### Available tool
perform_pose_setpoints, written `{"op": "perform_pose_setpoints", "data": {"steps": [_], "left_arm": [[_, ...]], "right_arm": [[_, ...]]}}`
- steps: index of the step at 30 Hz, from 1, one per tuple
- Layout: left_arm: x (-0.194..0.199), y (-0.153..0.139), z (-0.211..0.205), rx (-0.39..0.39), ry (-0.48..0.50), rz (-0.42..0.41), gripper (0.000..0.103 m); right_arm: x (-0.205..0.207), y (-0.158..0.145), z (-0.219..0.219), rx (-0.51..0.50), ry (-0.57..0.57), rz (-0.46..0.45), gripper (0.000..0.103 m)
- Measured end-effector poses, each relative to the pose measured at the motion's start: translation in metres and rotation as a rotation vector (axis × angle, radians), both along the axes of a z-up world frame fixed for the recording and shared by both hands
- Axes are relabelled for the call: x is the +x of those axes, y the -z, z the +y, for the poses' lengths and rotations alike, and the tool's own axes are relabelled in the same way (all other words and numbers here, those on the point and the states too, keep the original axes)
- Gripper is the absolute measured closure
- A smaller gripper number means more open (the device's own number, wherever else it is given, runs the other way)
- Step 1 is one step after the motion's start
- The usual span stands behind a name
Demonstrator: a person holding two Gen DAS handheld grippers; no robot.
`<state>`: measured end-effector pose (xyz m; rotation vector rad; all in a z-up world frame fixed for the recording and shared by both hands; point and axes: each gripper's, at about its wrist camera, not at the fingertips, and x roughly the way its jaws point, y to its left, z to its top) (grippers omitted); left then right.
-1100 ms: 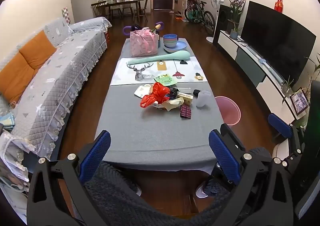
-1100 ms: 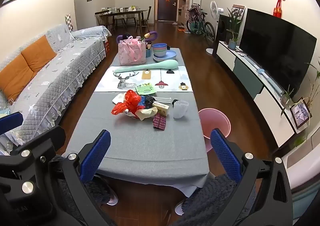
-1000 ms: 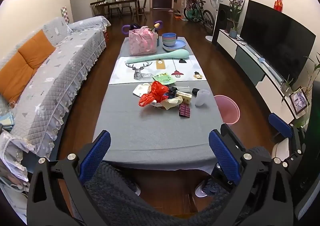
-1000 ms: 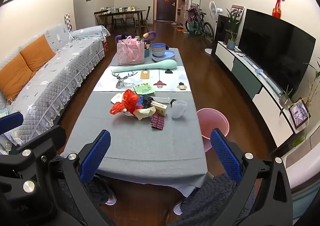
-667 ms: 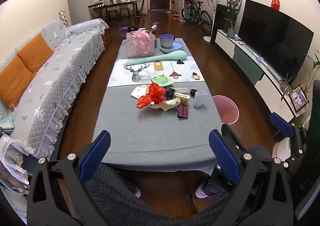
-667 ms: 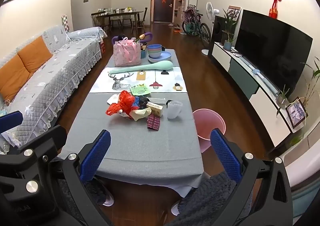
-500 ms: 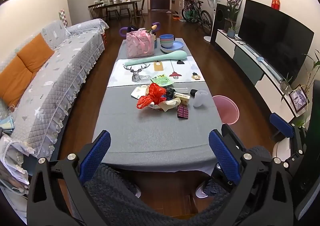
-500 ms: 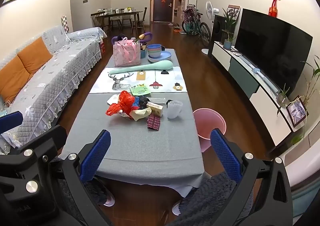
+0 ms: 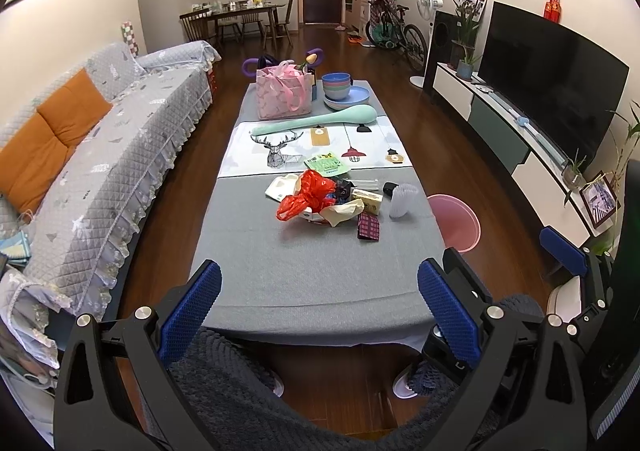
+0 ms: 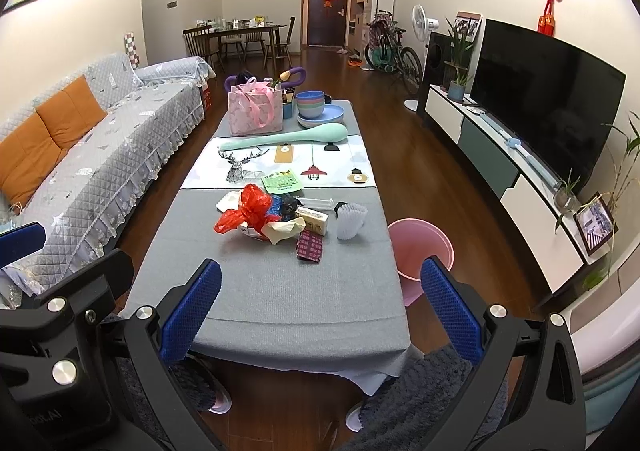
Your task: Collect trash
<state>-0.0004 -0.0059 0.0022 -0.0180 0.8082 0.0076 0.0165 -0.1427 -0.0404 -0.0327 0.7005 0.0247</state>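
A pile of trash lies mid-table on the grey cloth: a red plastic bag (image 9: pixel 308 195) (image 10: pixel 248 209), a beige wrapper (image 9: pixel 342 211), a small carton (image 10: pixel 314 220), a dark red packet (image 9: pixel 368 227) (image 10: pixel 309 246), a white paper cup (image 9: pixel 401 200) (image 10: pixel 351 219) and a green leaflet (image 9: pixel 326 163). A pink bin (image 9: pixel 456 221) (image 10: pixel 420 251) stands on the floor at the table's right side. My left gripper (image 9: pixel 320 307) and right gripper (image 10: pixel 316 303) are both open and empty, held before the table's near edge, well short of the pile.
The long coffee table (image 9: pixel 312 279) also holds a pink gift bag (image 9: pixel 284 97), stacked bowls (image 9: pixel 340 87) and a mint-green long spoon shape (image 9: pixel 316 121). A grey sofa (image 9: pixel 100 155) runs along the left. A TV cabinet (image 9: pixel 532 155) runs along the right.
Both grippers have drifted slightly back from the table; the pile looks a little farther and more centred. The jaws stayed open.
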Motion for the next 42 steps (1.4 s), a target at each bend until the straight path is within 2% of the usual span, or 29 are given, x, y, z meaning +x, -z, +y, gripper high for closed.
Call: {"op": "perform_pose_setpoints", "data": {"steps": [11, 42], "left_arm": [[-0.0004, 0.0001, 0.0006, 0.002, 0.003, -0.028, 0.007], [-0.0014, 0.0092, -0.0033, -0.012, 0.008, -0.017, 0.007]], "right_arm": [[-0.0035, -0.0055, -0.0026, 0.008, 0.001, -0.016, 0.005], [-0.005, -0.0016, 0.0012, -0.005, -0.008, 0.005, 0.005]]}}
